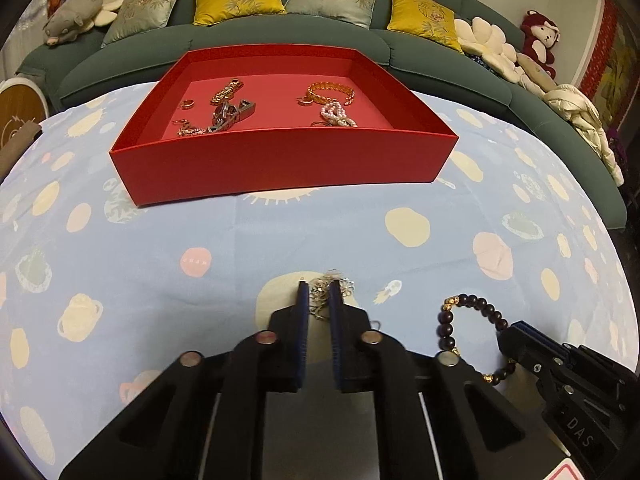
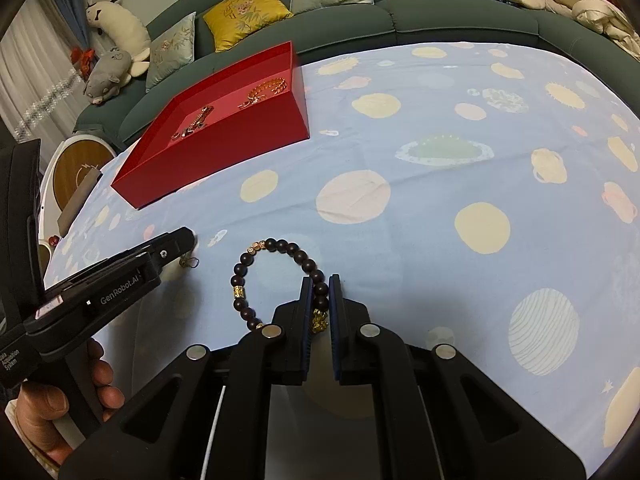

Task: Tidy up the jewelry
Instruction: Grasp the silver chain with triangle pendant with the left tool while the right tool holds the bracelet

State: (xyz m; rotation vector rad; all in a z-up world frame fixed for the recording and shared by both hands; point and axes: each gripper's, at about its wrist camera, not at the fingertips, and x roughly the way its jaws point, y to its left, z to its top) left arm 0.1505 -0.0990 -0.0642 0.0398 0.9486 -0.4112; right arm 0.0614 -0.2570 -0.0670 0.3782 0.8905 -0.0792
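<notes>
Left claw: the left claw [image 1: 320, 294] was clenched on a small silver-coloured chain piece [image 1: 326, 290], its blue pads pinching the tangle at the tips, low over the tabletop [image 1: 160, 240].
Right claw: the right claw [image 2: 320, 300] was clenched on a dark beaded bracelet [image 2: 276, 276], gripping the beads beside a gold charm; the rest of the loop lay on the cloth ahead and to the left of the tips.
Claws together: the two sat near each other, the right claw [image 1: 516, 338] just to the right of the left one, the bracelet [image 1: 460, 332] between them.
Hand: a hand [image 2: 60, 396] wrapped the left claw's handle.
Surface: a pale blue cloth printed with planets and dots covered the tabletop.
Red tray: an open red tray [image 1: 280, 160] stood well ahead of the left claw; from the right claw it [image 2: 224, 152] was ahead and to the left.
In the tray: a gold link bracelet [image 1: 330, 94], a pink bead strand [image 1: 338, 116], a gold watch band [image 1: 226, 91], a dark metal piece [image 1: 230, 114] and small rings lay loose.
Beyond: a green sofa [image 1: 280, 34] with yellow and grey cushions and plush toys stood behind the tabletop.
</notes>
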